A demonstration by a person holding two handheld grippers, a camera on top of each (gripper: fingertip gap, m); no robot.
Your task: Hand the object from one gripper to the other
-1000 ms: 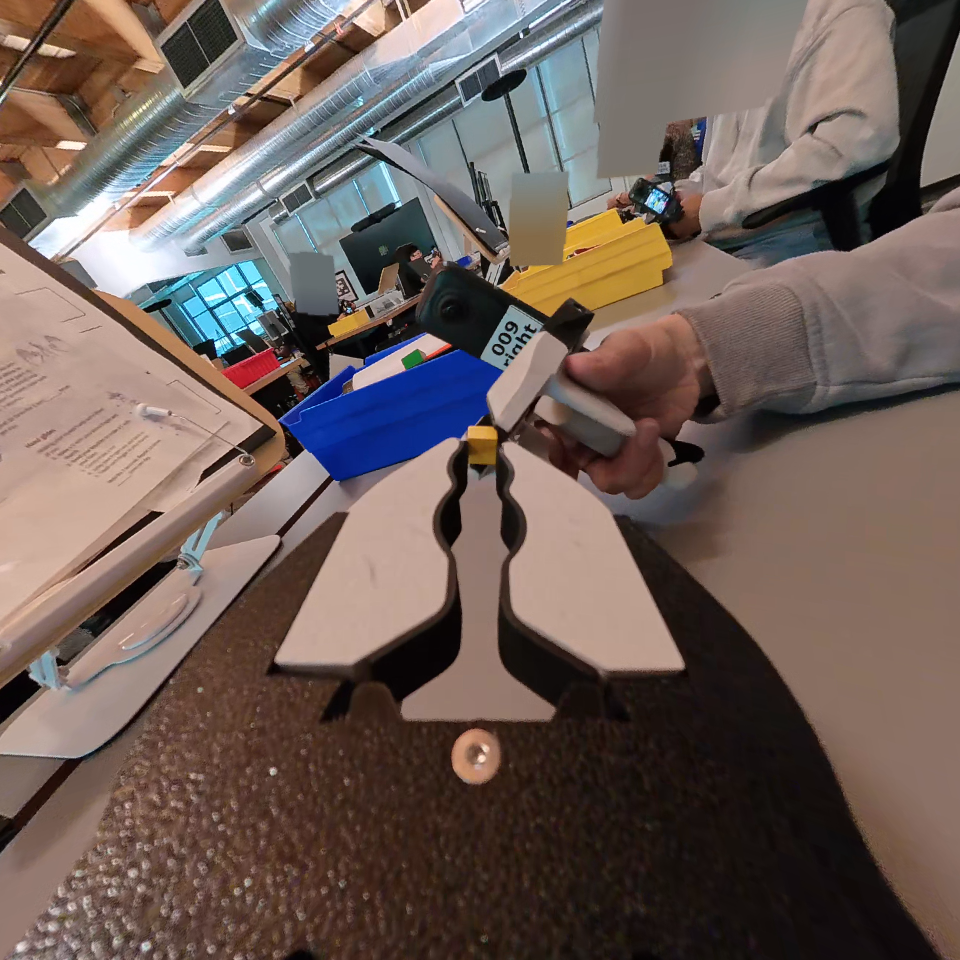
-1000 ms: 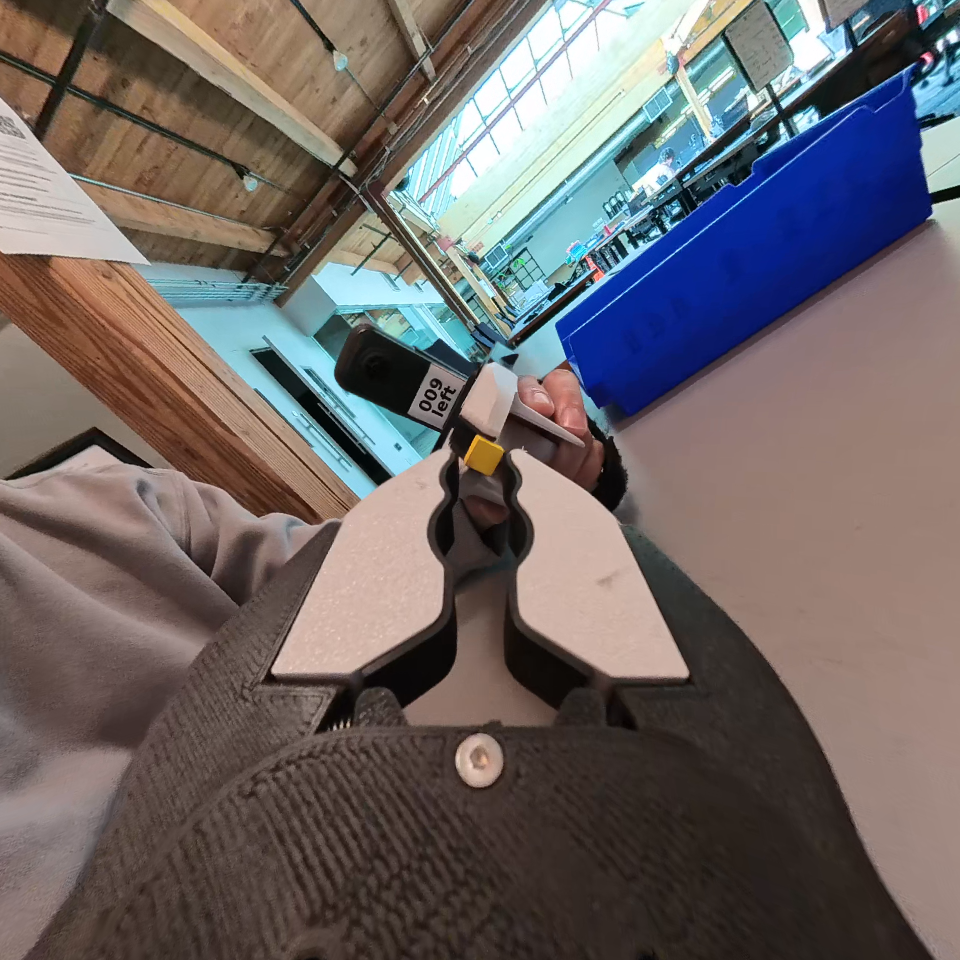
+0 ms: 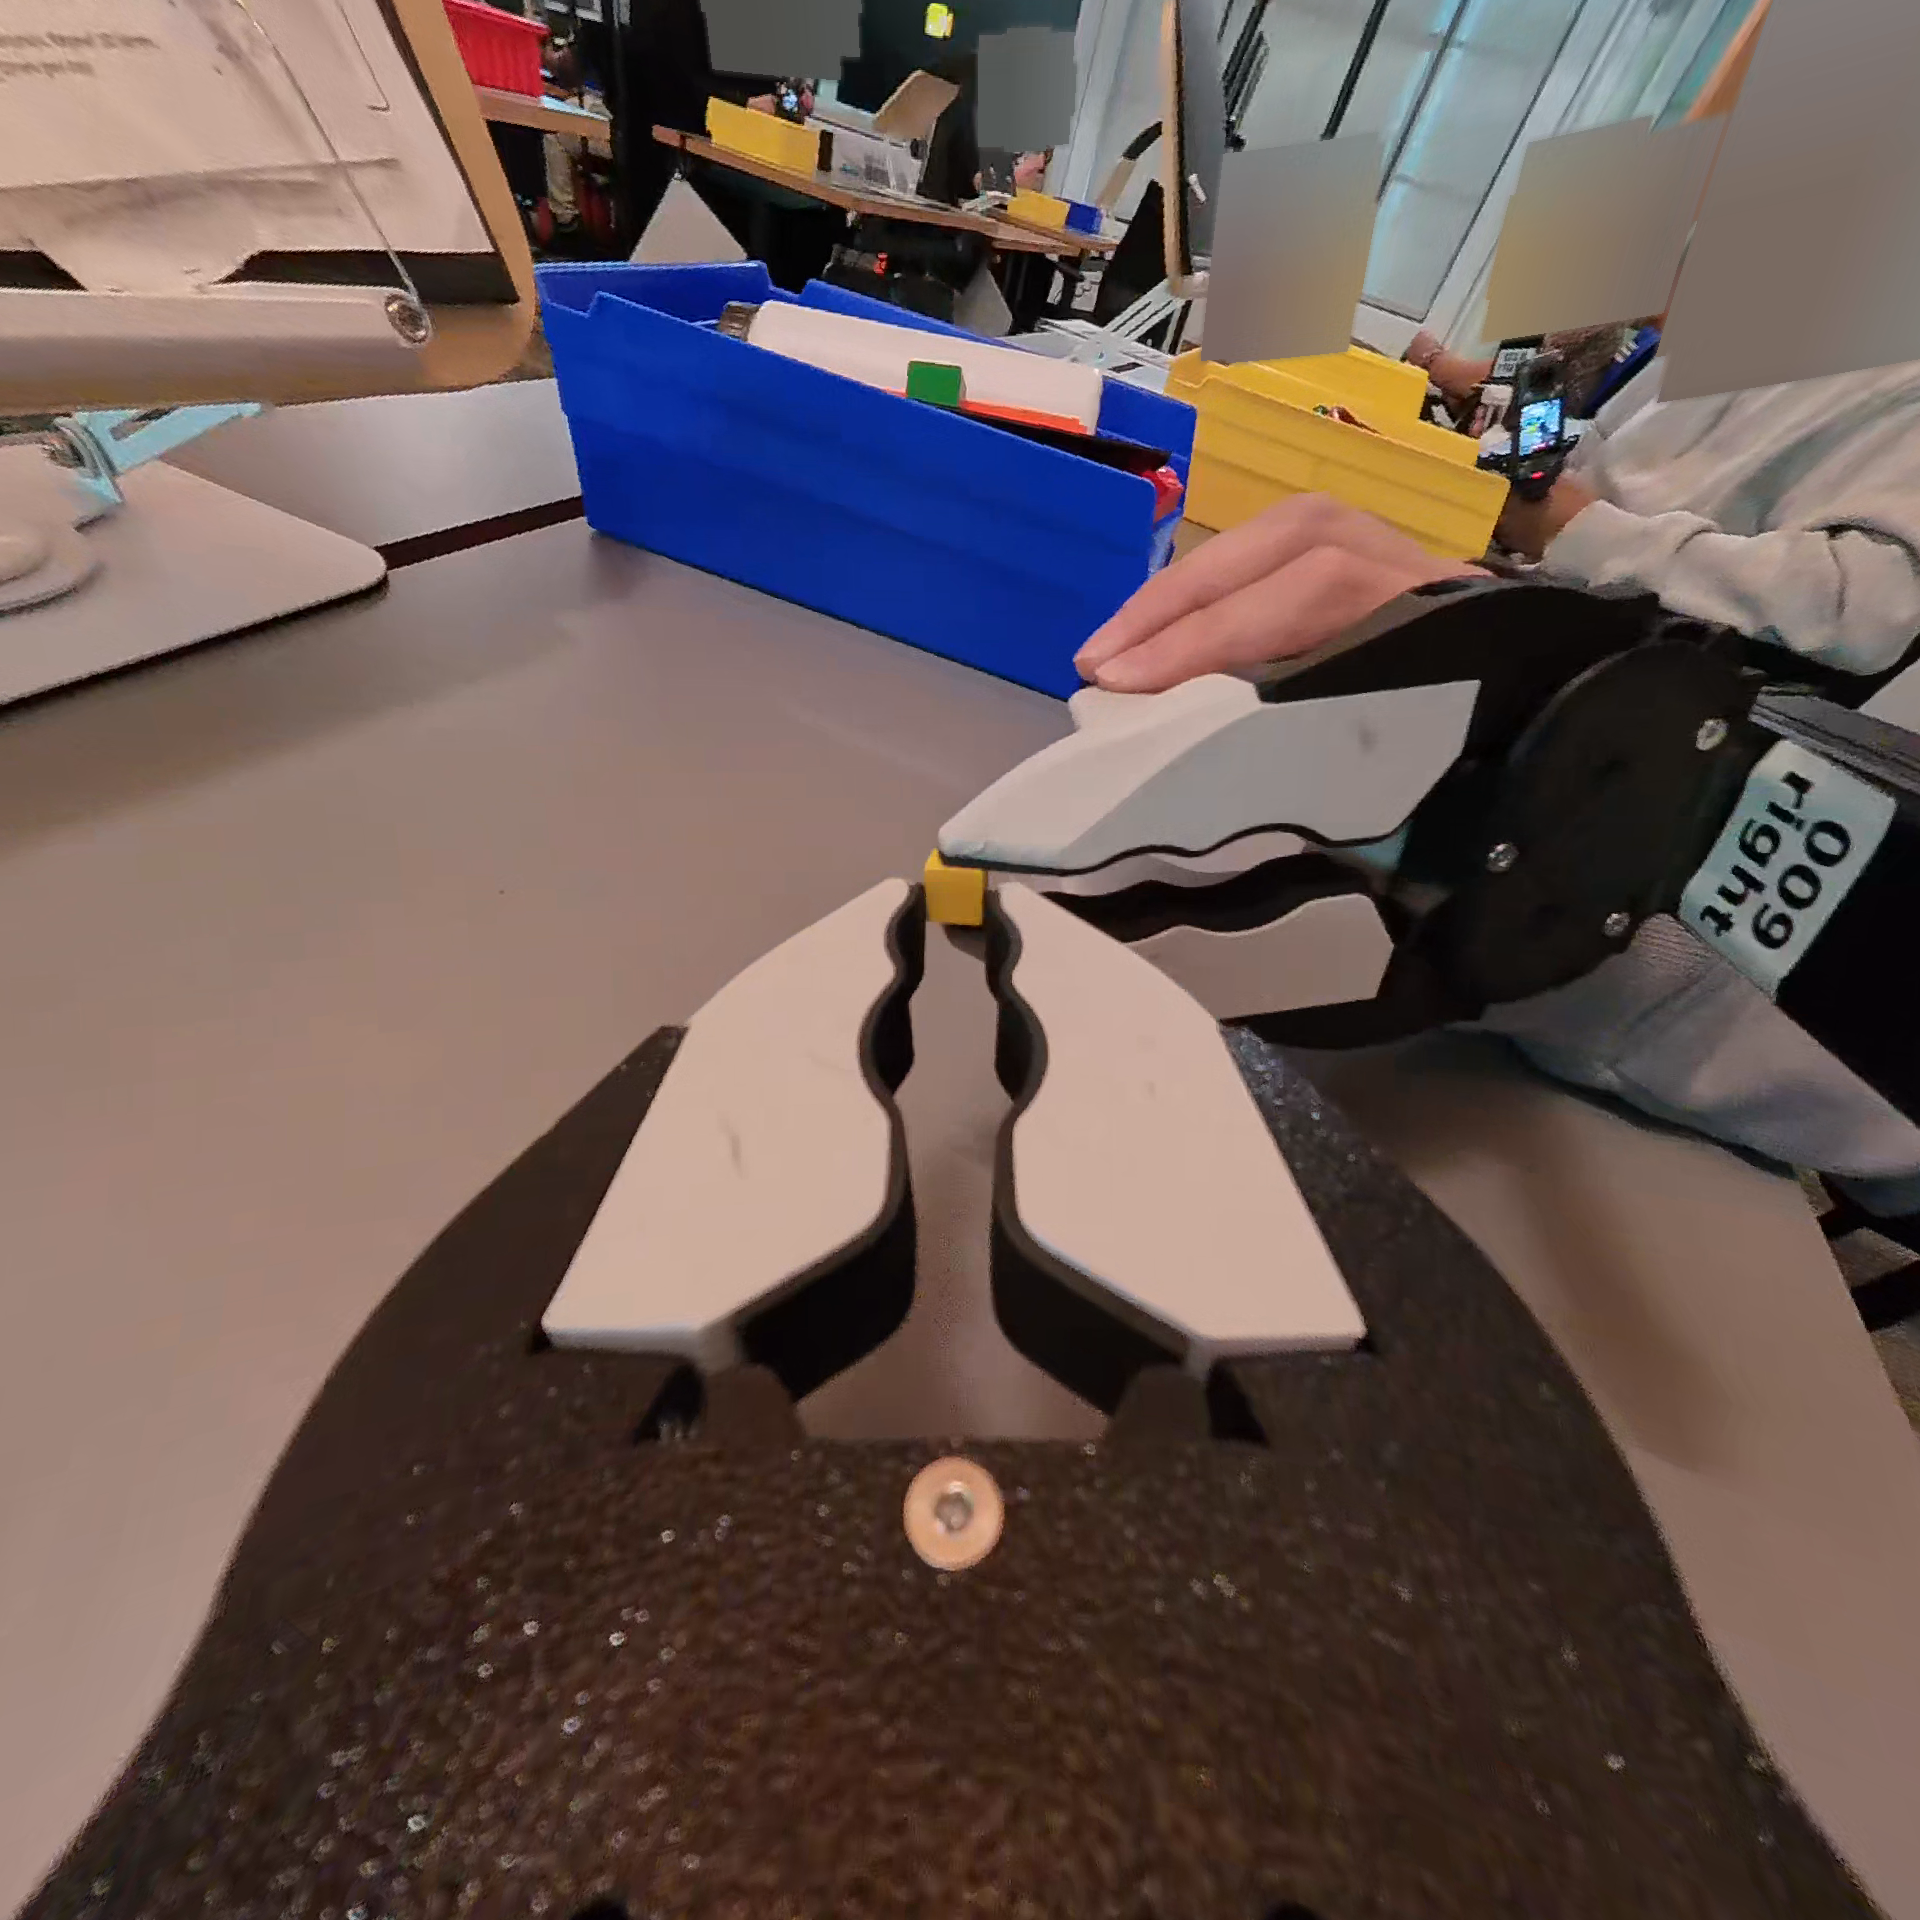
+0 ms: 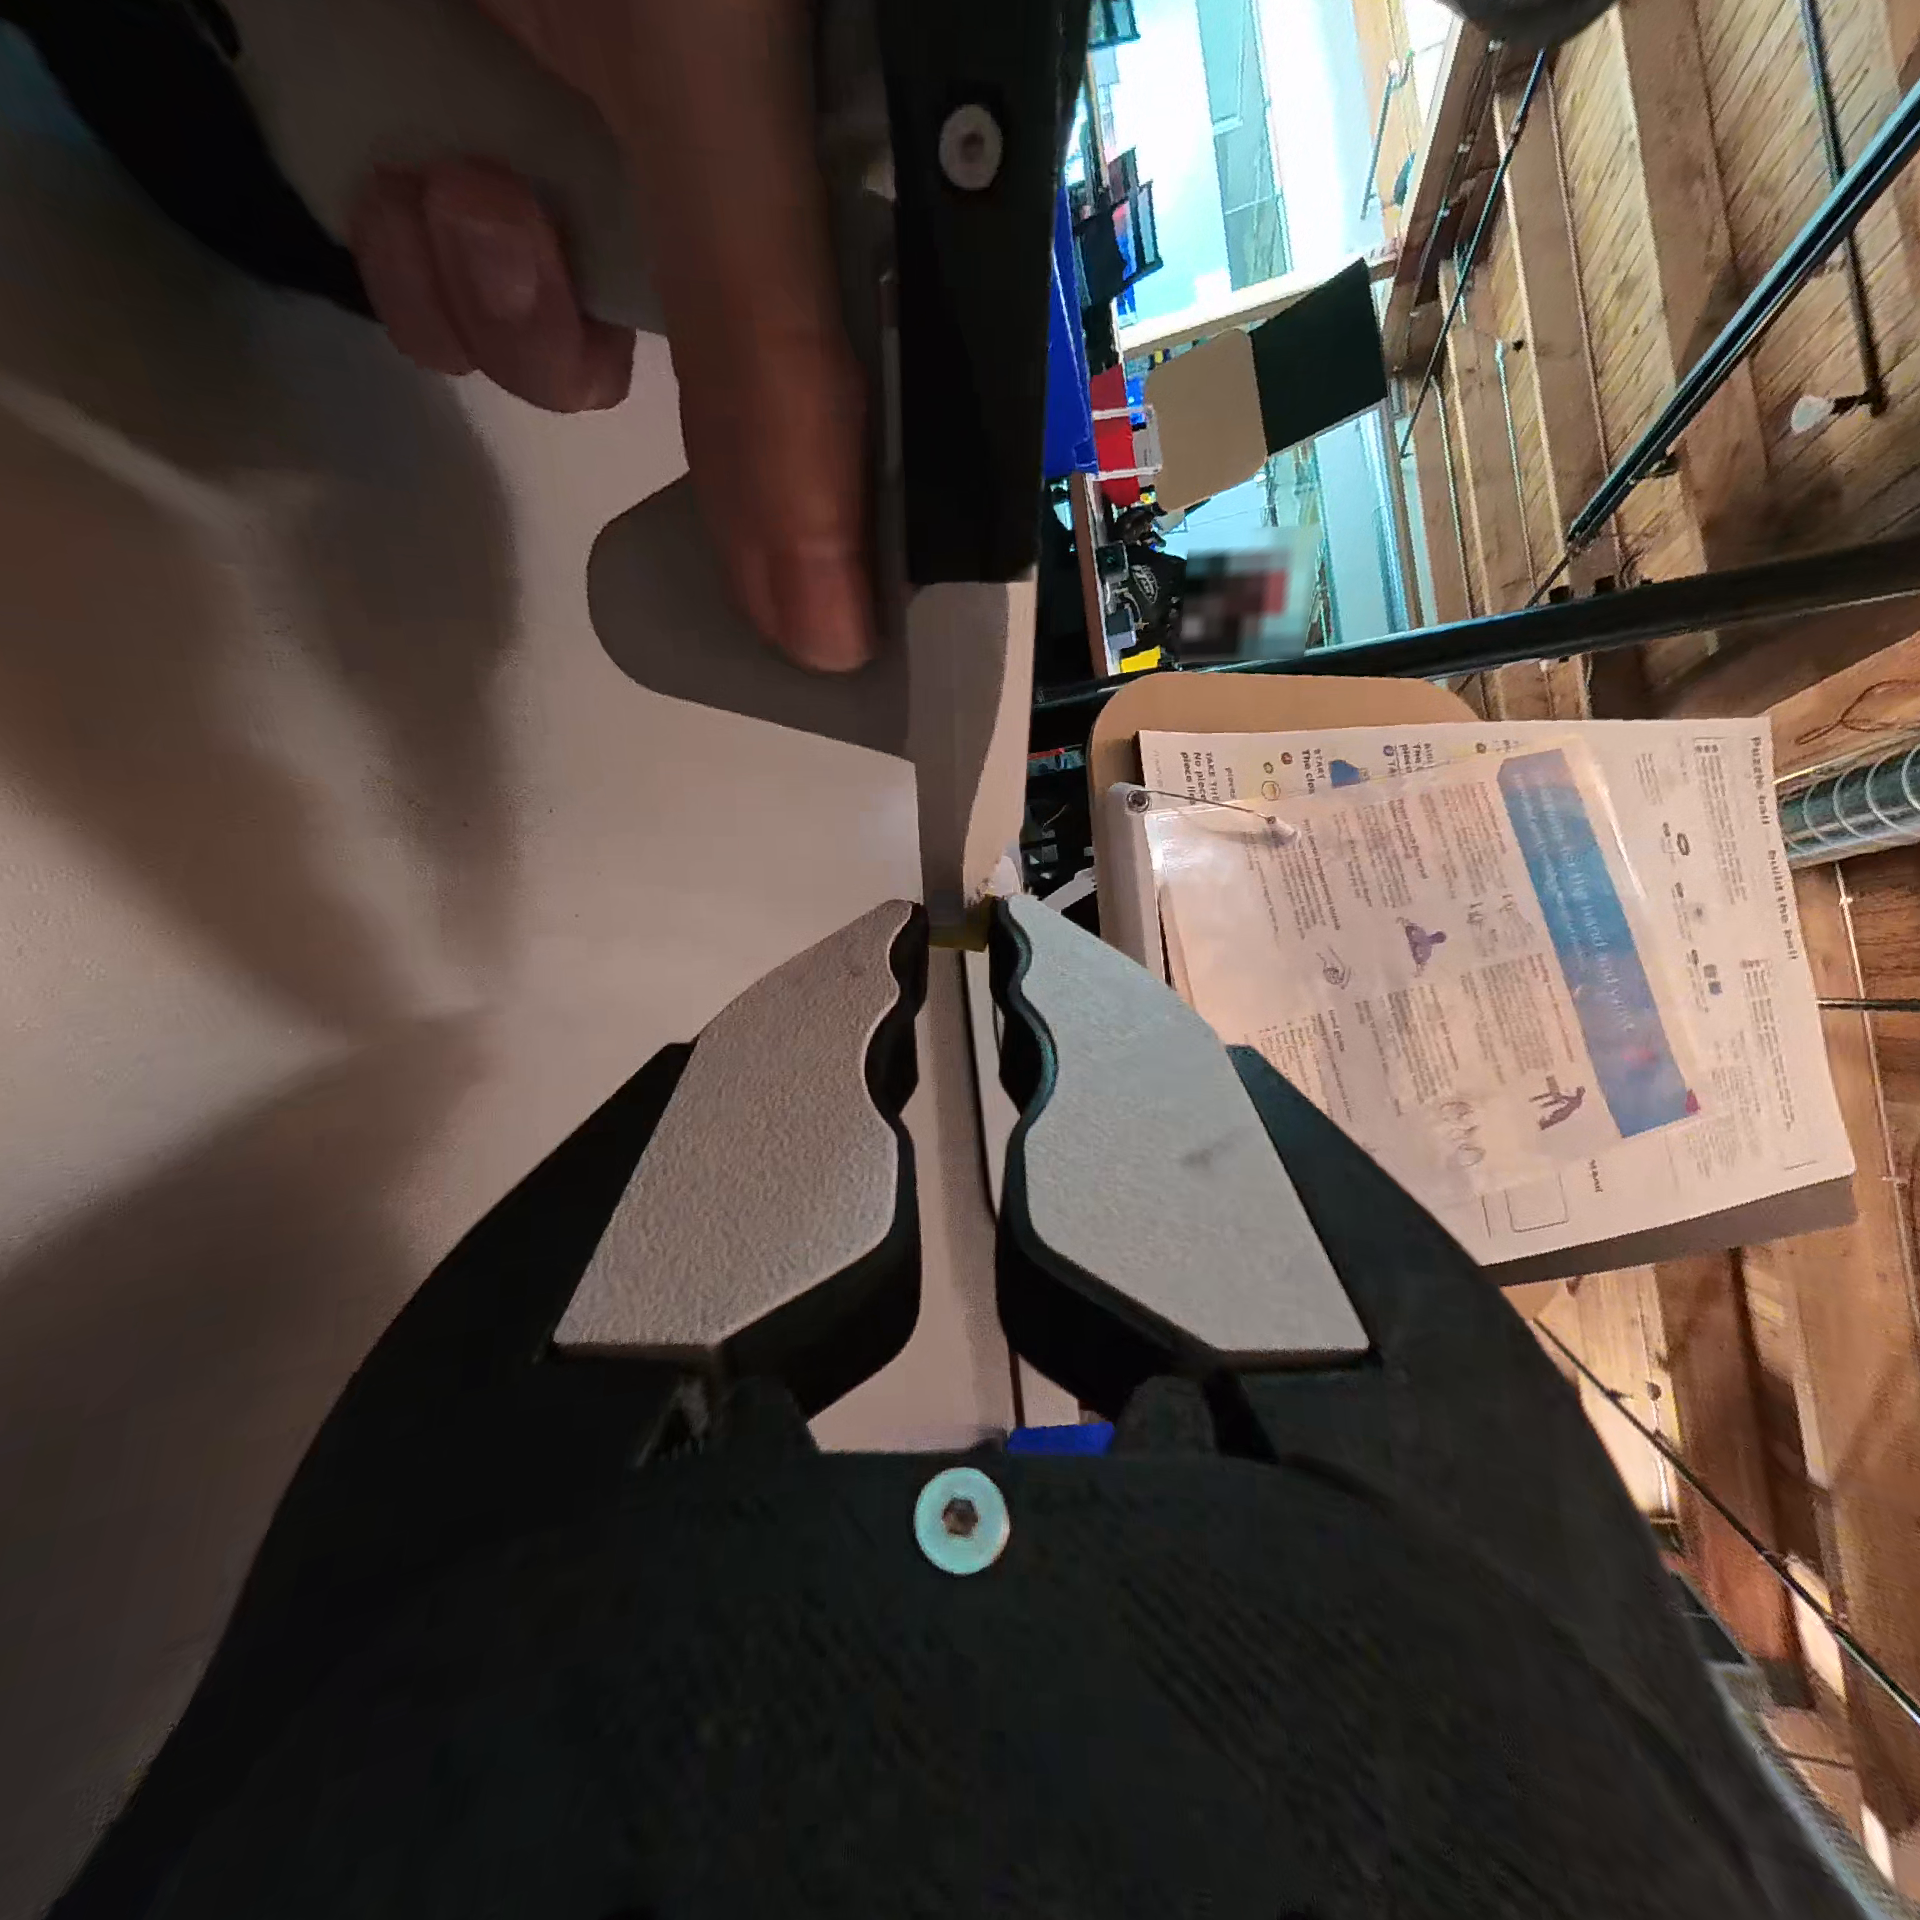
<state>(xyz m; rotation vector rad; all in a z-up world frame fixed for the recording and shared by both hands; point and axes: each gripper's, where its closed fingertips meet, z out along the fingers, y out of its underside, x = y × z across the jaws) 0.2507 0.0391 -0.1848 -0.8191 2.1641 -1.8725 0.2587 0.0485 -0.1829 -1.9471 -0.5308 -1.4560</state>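
A small yellow cube (image 3: pixel 954 896) sits between the tips of my left gripper (image 3: pixel 954 906), which is shut on it from the two sides, low over the grey table (image 3: pixel 416 831). My right gripper (image 4: pixel 957 925) comes in from the right, rolled onto its side. Its upper finger (image 3: pixel 1195 769) lies on top of the cube and its lower finger is partly hidden behind my left one. In the right wrist view its tips close on the cube (image 4: pixel 961 937), and a left finger (image 4: pixel 961 727) reaches down to the cube, seen edge-on. A hand (image 3: pixel 1247 613) holds the right gripper.
A blue bin (image 3: pixel 831 488) with several items stands behind the grippers, and a yellow bin (image 3: pixel 1330 447) to its right. A document stand (image 3: pixel 208 332) with papers is at the far left on a flat base (image 3: pixel 187 582). Other people sit at the back right. Less than 4 cm separates the two grippers' tips.
Both grippers have come down from a raised, upward-tilted pose to just above the table. The right gripper has rolled onto its side. The cube stays between both pairs of tips.
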